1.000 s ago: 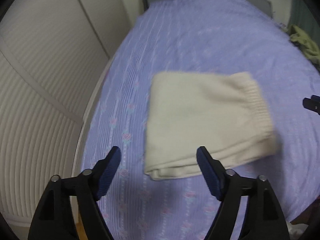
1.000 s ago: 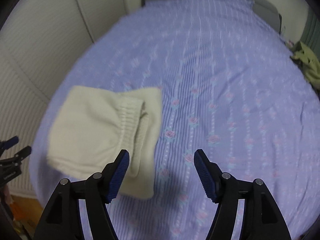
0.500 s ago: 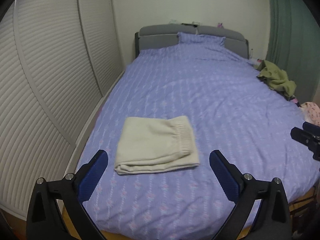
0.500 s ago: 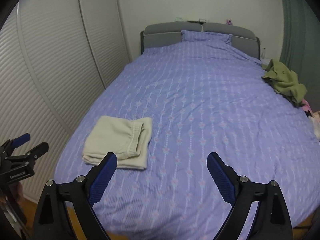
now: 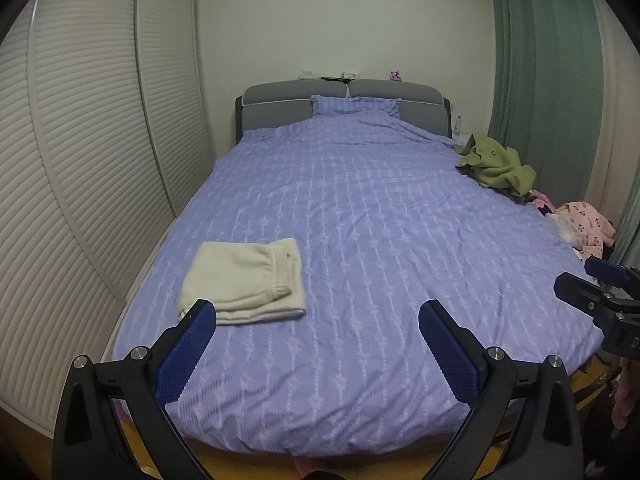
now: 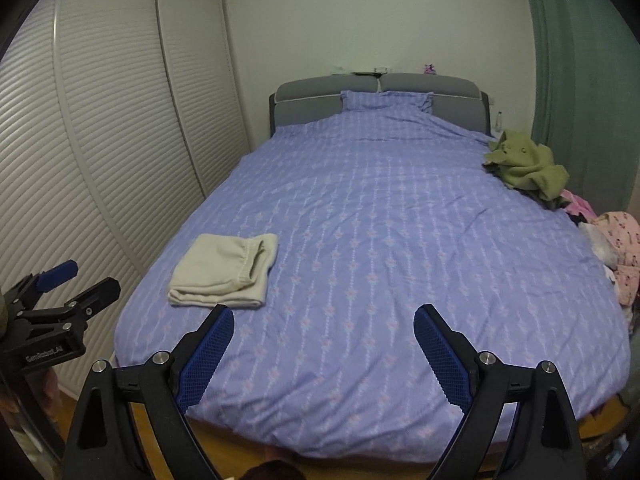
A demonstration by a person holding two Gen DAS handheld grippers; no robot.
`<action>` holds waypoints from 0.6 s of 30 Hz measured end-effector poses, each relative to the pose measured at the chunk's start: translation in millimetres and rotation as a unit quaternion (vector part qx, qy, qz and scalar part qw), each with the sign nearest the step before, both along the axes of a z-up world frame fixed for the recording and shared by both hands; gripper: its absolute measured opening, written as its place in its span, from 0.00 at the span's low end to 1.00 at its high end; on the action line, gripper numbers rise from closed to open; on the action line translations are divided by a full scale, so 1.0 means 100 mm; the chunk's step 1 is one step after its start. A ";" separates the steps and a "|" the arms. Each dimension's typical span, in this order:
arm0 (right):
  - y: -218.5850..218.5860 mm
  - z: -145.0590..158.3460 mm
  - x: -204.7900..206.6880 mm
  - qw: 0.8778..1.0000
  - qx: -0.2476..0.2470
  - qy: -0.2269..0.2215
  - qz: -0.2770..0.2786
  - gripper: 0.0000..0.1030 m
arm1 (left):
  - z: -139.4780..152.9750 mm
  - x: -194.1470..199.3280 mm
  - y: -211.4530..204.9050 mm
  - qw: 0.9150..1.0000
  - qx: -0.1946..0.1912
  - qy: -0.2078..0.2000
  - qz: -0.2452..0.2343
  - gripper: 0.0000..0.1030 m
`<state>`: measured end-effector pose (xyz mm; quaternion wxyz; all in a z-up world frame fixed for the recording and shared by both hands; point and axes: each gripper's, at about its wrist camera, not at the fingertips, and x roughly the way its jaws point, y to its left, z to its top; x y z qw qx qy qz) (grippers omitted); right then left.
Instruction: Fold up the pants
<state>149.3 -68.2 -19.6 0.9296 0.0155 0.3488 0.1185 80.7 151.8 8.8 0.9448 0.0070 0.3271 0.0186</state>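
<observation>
Cream pants (image 5: 244,280) lie folded into a compact rectangle on the near left part of the bed (image 5: 380,220), waistband facing right. Left tool (image 5: 318,322) and right tool (image 6: 324,326) both held above the bed's foot, fingers spread wide, gripping nothing.

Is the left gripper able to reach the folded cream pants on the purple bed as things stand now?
Probably yes. The left gripper is open and holds nothing, and the folded cream pants lie alone near the bed's front left corner, nothing between. It must first move forward, being apart from them.
</observation>
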 end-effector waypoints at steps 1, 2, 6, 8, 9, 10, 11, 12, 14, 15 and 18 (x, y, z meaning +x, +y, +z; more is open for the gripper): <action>-0.06 0.02 -0.08 1.000 0.001 -0.001 -0.001 0.90 | 0.02 -0.09 -0.08 1.000 -0.001 -0.001 0.001 1.00; -0.11 0.04 -0.14 1.000 0.002 -0.002 -0.001 0.90 | 0.04 -0.15 -0.13 1.000 -0.003 -0.002 0.002 1.00; -0.30 0.11 -0.39 1.000 0.003 -0.015 0.002 0.90 | 0.11 -0.38 -0.30 1.000 -0.002 -0.010 0.004 1.00; -0.38 0.15 -0.48 1.000 0.006 -0.020 0.001 0.90 | 0.15 -0.46 -0.39 1.000 -0.001 -0.013 0.000 1.00; -0.42 0.16 -0.50 1.000 0.008 -0.021 0.001 0.90 | 0.17 -0.50 -0.43 1.000 0.001 -0.016 -0.001 1.00; -0.44 0.17 -0.54 1.000 0.009 -0.023 0.001 0.90 | 0.20 -0.53 -0.46 1.000 0.003 -0.017 -0.002 1.00; -0.47 0.18 -0.57 1.000 0.010 -0.024 0.000 0.90 | 0.22 -0.55 -0.49 1.000 0.005 -0.020 -0.003 1.00; -0.49 0.20 -0.59 1.000 0.011 -0.025 0.000 0.90 | 0.25 -0.58 -0.52 1.000 0.008 -0.023 -0.003 1.00; -0.54 0.22 -0.63 1.000 0.012 -0.027 0.001 0.90 | 0.29 -0.61 -0.57 1.000 0.012 -0.028 -0.002 1.00; -0.56 0.23 -0.64 0.999 0.012 -0.029 0.000 0.90 | 0.30 -0.62 -0.59 0.999 0.012 -0.030 -0.005 1.00; -0.64 0.25 -0.68 0.999 0.015 -0.034 -0.006 0.90 | 0.32 -0.64 -0.67 0.999 0.012 -0.031 -0.010 1.00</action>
